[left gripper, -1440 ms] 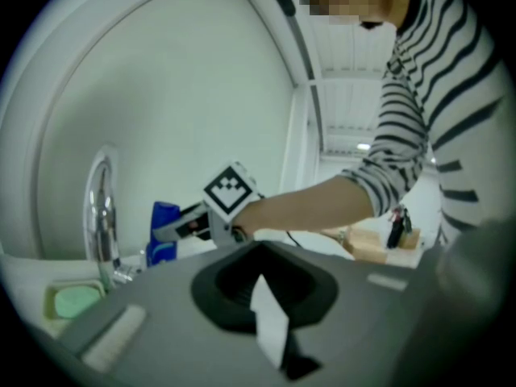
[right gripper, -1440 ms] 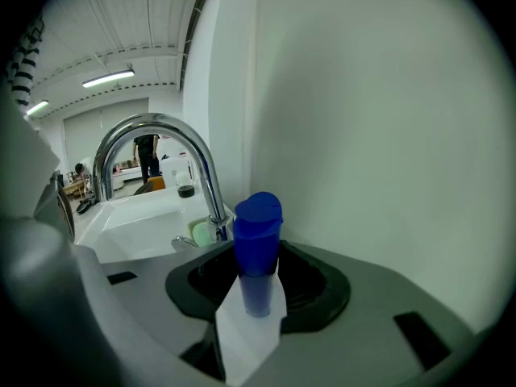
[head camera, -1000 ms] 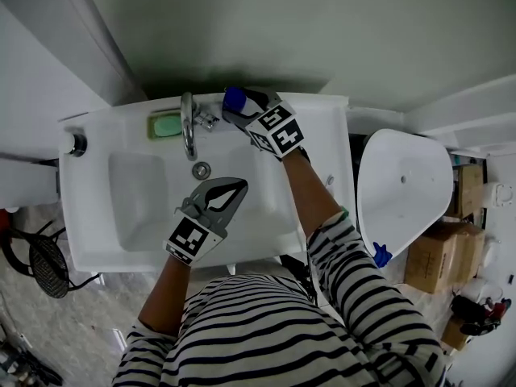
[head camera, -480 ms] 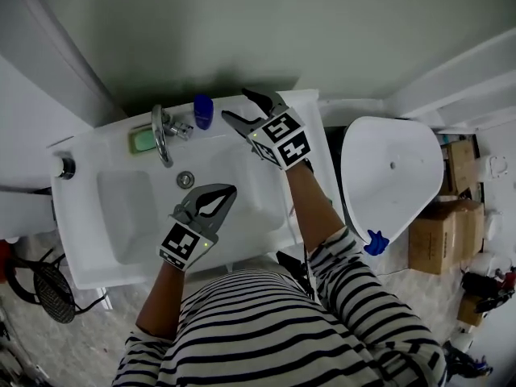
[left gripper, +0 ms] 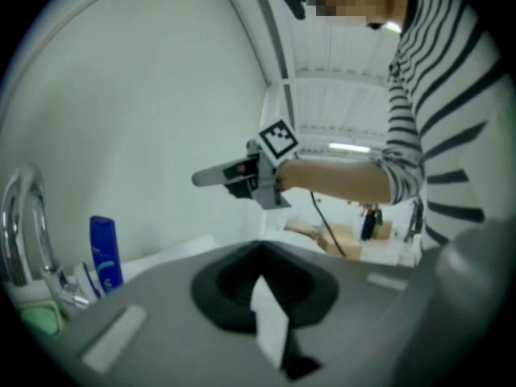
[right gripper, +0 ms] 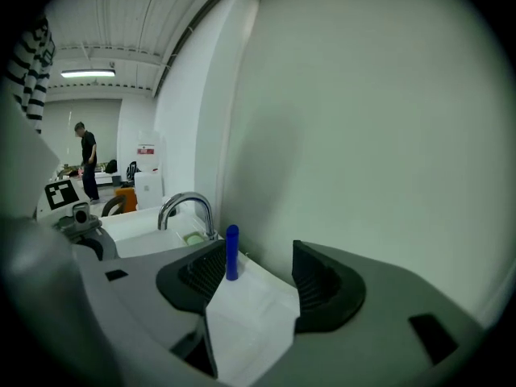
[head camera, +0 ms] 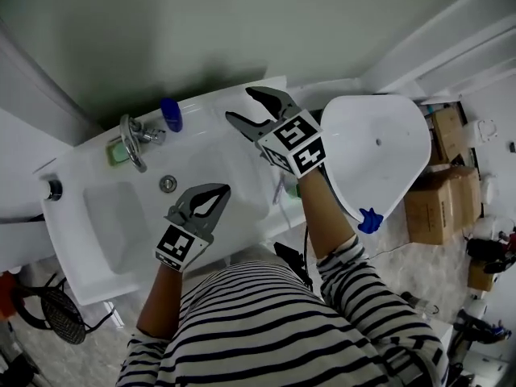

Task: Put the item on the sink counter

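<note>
The blue bottle [head camera: 170,114] stands upright on the white sink counter [head camera: 234,147], just right of the chrome faucet [head camera: 133,139]. My right gripper [head camera: 240,106] hangs open and empty to the bottle's right, well apart from it. In the right gripper view the bottle [right gripper: 232,252] shows in the distance between the open jaws [right gripper: 258,256], with the faucet [right gripper: 185,208] behind it. My left gripper [head camera: 219,192] hovers over the basin's front right, jaws shut on nothing. The left gripper view shows the bottle [left gripper: 105,252] at left and the right gripper [left gripper: 234,172] above it.
A green soap bar [head camera: 118,153] lies left of the faucet, and the drain [head camera: 168,184] sits in the basin. A white toilet lid [head camera: 375,156] stands right of the sink. Cardboard boxes [head camera: 439,208] sit on the floor at far right.
One second ago my right gripper was around the blue bottle at the counter's back. It has let go and drawn off to the right; the bottle stays standing. The left gripper has barely moved.
</note>
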